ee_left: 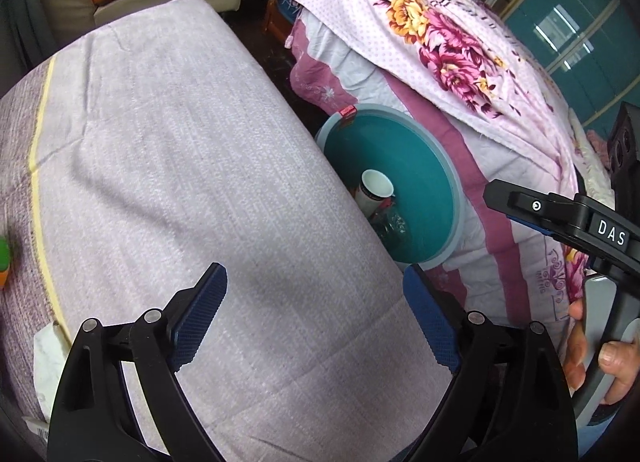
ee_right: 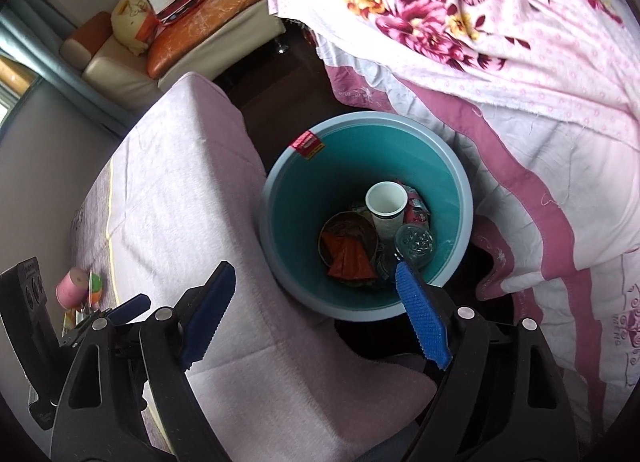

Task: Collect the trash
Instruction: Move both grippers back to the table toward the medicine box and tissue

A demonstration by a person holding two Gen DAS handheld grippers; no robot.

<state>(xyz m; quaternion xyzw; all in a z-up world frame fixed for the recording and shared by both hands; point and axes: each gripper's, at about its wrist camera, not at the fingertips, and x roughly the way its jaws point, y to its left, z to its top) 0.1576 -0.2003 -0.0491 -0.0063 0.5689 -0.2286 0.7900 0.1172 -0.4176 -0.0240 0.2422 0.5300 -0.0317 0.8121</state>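
Observation:
A teal bin with a pale blue rim (ee_right: 364, 116) stands on the floor between the table and a bed. In it lie a white paper cup (ee_right: 386, 200), a clear plastic bottle (ee_right: 414, 240) and an orange wrapper (ee_right: 348, 256) in a round tin. My right gripper (ee_right: 314, 268) is open and empty, above the bin's near rim and the table corner. My left gripper (ee_left: 314, 278) is open and empty over the pale cloth-covered table (ee_left: 180, 142). The left wrist view shows the bin (ee_left: 384, 108) and cup (ee_left: 376, 186) beyond the table edge.
A pink cup (ee_right: 72, 288) and a green-orange wrapper (ee_right: 95, 286) lie at the table's left side, with white paper (ee_left: 48, 358) near its edge. A flowered quilt (ee_right: 500, 42) hangs over the bed on the right. A sofa (ee_right: 180, 50) stands behind. A hand (ee_left: 592, 350) holds the right gripper's handle.

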